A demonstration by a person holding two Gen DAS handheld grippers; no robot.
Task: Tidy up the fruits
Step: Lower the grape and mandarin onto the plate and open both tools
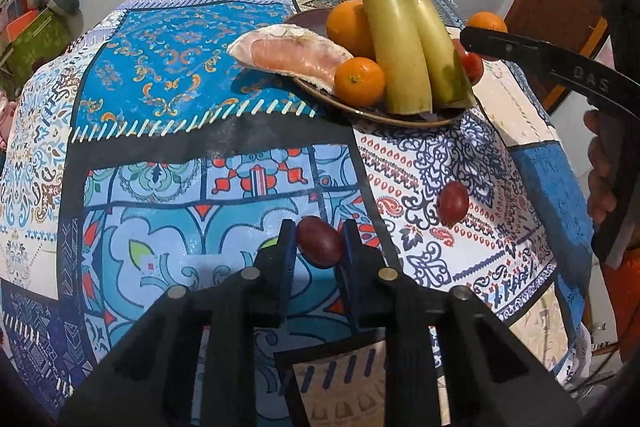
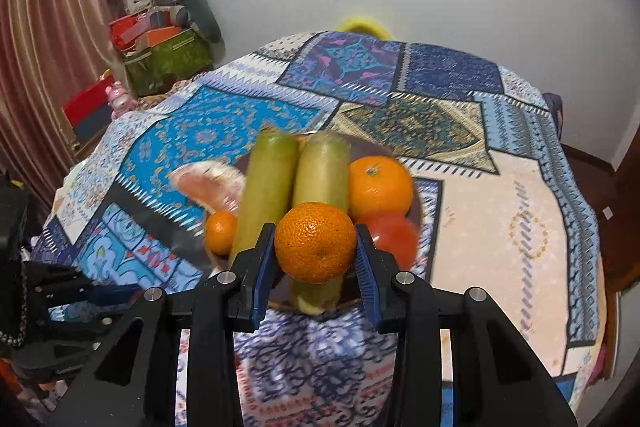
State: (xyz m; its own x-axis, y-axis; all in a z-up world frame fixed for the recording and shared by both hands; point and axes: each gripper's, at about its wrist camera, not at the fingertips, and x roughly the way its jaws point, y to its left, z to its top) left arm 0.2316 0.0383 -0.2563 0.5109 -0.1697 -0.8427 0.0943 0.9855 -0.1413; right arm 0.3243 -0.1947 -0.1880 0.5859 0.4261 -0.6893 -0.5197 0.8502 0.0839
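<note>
Right tool point(image 2: 316, 247) clamps a mandarin point(image 2: 316, 242) right above the plate point(image 1: 362, 110). Left tool point(image 1: 318, 241) brackets a red grape point(image 1: 320, 242) on the table point(image 1: 248, 131), not visibly squeezing; plate lies ahead-right.

Tablecloth point(image 1: 168, 75) is looking like printed cloth, matt with a faint sheen; left gripper point(image 1: 316, 247) and right gripper point(image 2: 316, 251) are showing matt black plastic with bare metal pins and ribbed blue pads point(image 2: 366, 267). Mandarin point(image 2: 316, 242) is showing pebbled, slightly glossy peel, the dark red fruit point(image 1: 320, 241) a smooth dull skin, the green-yellow stalks point(image 1: 394, 43) a smooth waxy skin. Plate point(image 1: 400, 118) is reading as glossy brown glaze, pomelo wedge point(image 1: 288, 57) as papery membrane.
</note>
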